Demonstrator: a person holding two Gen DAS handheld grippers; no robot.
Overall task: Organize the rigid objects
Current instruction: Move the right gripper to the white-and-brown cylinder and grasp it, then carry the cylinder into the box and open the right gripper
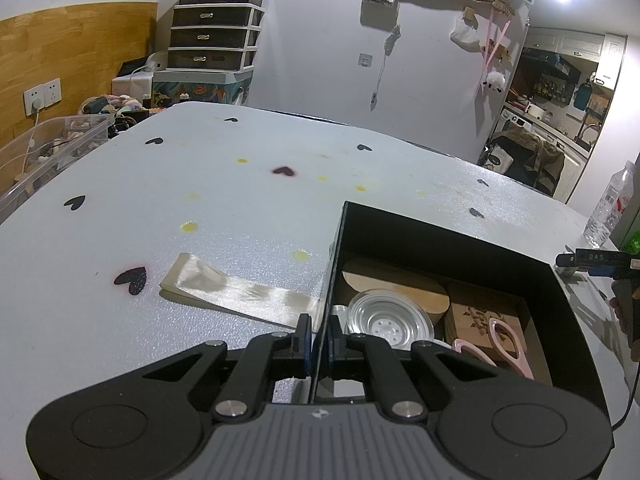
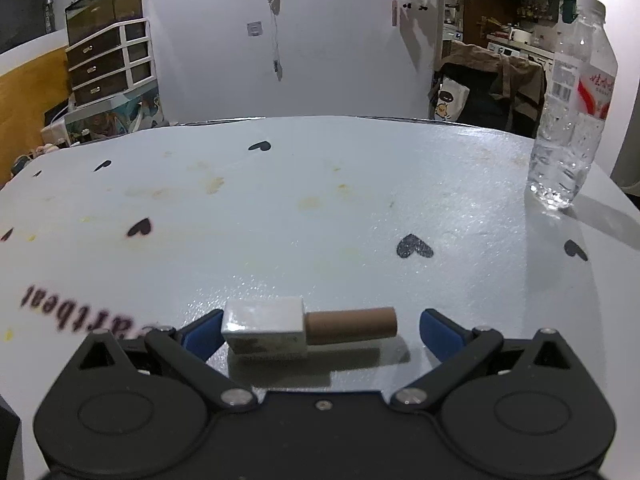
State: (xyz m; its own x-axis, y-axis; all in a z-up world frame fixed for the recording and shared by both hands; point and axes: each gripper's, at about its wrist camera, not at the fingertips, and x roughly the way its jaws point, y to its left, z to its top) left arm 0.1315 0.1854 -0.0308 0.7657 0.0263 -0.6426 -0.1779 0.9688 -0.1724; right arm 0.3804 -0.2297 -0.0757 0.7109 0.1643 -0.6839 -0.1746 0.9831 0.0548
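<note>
2 grippers, left gripper (image 1: 319, 338) clamped on black box (image 1: 440, 240) wall, right gripper (image 2: 320, 330) spread around white-and-brown stamp (image 2: 304, 326).

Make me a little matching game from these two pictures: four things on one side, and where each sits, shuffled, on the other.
Things:
1. pink scissors
2. water bottle
3. white-and-brown stamp
4. left gripper

Places:
A. lying between wide-open blue fingers
B. inside the black box
C. clamped on the box's wall
D. standing upright near the table edge

Pairs: 1-B, 2-D, 3-A, 4-C
</note>
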